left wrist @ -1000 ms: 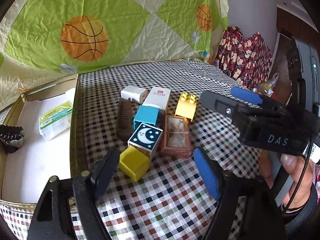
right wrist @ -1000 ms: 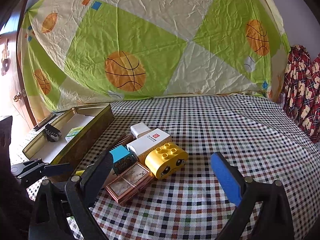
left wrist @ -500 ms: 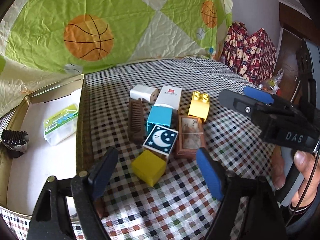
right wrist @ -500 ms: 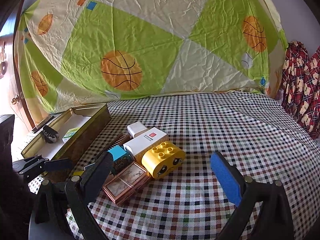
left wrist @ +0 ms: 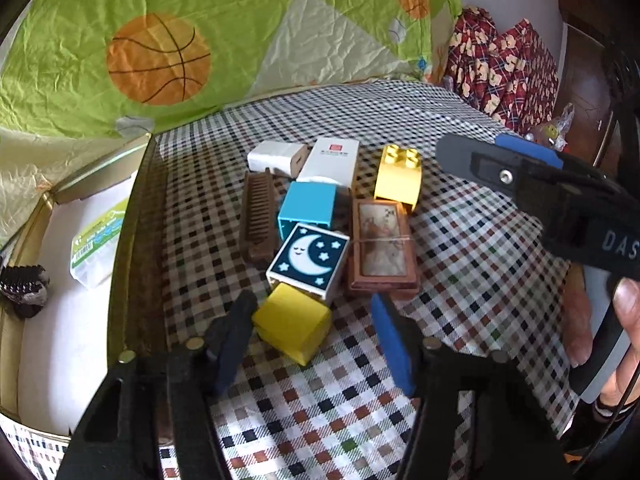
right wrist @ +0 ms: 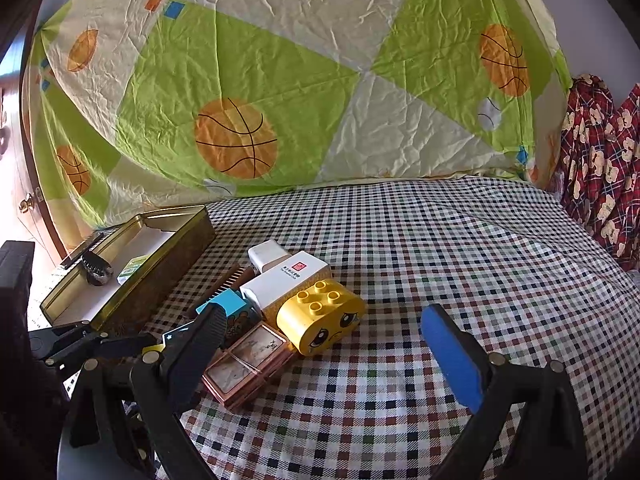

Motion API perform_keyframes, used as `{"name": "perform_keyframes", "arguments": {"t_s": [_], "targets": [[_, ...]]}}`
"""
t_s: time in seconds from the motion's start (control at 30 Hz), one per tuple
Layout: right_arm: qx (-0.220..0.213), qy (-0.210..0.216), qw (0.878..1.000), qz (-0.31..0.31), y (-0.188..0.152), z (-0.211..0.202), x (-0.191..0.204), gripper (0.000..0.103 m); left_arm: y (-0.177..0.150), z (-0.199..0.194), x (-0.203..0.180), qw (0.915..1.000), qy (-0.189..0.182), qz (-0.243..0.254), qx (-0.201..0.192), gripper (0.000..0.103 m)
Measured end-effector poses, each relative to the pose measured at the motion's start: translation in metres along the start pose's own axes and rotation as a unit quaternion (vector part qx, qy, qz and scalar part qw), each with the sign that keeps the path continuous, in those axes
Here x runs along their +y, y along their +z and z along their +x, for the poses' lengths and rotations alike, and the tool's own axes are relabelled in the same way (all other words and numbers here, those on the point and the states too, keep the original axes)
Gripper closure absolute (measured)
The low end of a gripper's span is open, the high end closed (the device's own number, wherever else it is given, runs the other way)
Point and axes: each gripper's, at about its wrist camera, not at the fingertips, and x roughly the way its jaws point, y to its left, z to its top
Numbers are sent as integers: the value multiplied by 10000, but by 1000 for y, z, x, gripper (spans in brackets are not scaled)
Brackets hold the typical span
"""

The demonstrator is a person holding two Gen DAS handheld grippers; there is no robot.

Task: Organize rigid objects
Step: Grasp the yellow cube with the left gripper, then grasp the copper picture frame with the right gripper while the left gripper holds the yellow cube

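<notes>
Two tools angled down; left tool [left wrist: 314,334] closing around yellow cube [left wrist: 292,326], right tool [right wrist: 332,344] wide open, empty

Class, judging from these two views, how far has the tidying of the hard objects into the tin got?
Done: a white packet and a dark clip lie in the tin. In hand: the left gripper is closing its jaws around the yellow cube, not yet gripping. Left: the pile, including the moon block, comb and framed picture.

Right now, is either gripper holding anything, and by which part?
Nothing is held yet. The left gripper is closing around the plain yellow cube, right pad still clear. The right gripper hangs open, empty.
</notes>
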Motion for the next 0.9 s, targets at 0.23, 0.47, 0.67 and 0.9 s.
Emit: {"name": "perform_keyframes", "arguments": {"t_s": [0.23, 0.47, 0.67, 0.9], "targets": [[246, 113, 9996, 95, 0, 9, -4, 4, -3, -6, 3, 9998, -112, -98, -147, 68], [572, 326, 9978, 107, -2, 20, -3, 4, -8, -29, 15, 9964, 123, -375, -744, 68], [961, 281, 9936, -529, -6, 32, 23, 4, -9, -42, 22, 9900, 399, -630, -1201, 68], [1313, 443, 9894, -435, -9, 44, 24, 4, -8, -46, 27, 9869, 524, -743, -1330, 68]]}}
